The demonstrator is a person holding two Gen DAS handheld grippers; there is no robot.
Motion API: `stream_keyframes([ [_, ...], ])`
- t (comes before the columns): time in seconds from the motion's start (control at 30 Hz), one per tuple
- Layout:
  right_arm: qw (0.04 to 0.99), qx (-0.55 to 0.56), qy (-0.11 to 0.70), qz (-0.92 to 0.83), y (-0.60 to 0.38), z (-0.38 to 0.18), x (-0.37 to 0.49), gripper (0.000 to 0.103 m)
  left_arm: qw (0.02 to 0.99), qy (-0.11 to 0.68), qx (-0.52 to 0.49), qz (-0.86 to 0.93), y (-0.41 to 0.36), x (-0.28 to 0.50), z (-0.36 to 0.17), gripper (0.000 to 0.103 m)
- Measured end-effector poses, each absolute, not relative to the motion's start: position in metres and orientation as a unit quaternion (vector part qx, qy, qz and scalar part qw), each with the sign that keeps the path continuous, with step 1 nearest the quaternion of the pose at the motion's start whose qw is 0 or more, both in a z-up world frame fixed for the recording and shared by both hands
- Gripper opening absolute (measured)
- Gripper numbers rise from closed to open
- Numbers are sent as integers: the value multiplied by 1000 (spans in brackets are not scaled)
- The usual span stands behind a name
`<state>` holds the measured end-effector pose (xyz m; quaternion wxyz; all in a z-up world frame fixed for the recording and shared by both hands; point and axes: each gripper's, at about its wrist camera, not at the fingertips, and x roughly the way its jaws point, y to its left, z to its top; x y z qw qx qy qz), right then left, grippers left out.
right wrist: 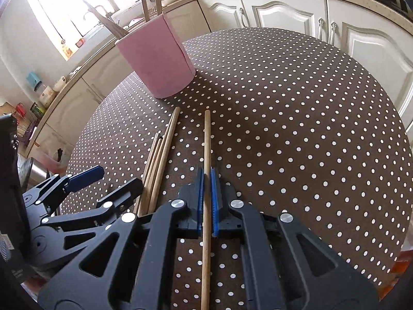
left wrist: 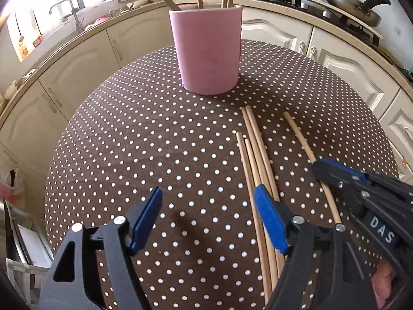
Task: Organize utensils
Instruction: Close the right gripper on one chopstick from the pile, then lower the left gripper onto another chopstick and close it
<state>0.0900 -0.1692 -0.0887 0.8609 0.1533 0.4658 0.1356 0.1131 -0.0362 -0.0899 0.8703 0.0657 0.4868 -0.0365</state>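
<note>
A pink cup (left wrist: 209, 51) (right wrist: 157, 59) stands on the polka-dot table with several wooden chopsticks upright in it. A bundle of loose chopsticks (left wrist: 254, 149) (right wrist: 161, 152) lies on the cloth in front of it. One single chopstick (right wrist: 206, 142) (left wrist: 299, 137) lies apart to the right, and my right gripper (right wrist: 207, 178) (left wrist: 322, 166) is shut on it. My left gripper (left wrist: 209, 204) (right wrist: 117, 178) hovers open just left of the bundle, its right finger over the sticks and nothing between its pads.
The round table (left wrist: 129, 142) is covered in a brown cloth with white dots. Cream kitchen cabinets (left wrist: 278, 33) curve behind it, with a stove and pans (left wrist: 353, 2) at back right and a sink and tap (left wrist: 67, 13) at back left.
</note>
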Motion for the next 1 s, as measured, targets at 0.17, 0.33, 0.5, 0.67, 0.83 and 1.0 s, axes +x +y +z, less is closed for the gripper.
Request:
stream_keyframes([
  [0.17,860,158,466,137,-168,-88,92,6,868,491,68,-17,-40,122,-96,76],
  [0.33,859,160,467,138,-170,-87,92,6,872,486,41,-32,-38,128,-96,48],
  [0.5,858,159,470,136,-171,-86,93,6,876,479,44,-26,-37,132,-94,7],
  [0.67,858,158,472,129,-168,-85,96,6,877,479,19,-30,-24,133,-93,6],
  [0.83,864,164,460,124,-172,-81,95,6,883,469,-1,-32,3,119,-86,6],
  [1.0,876,159,440,118,-175,-65,89,6,896,442,-14,-40,6,111,-69,6],
])
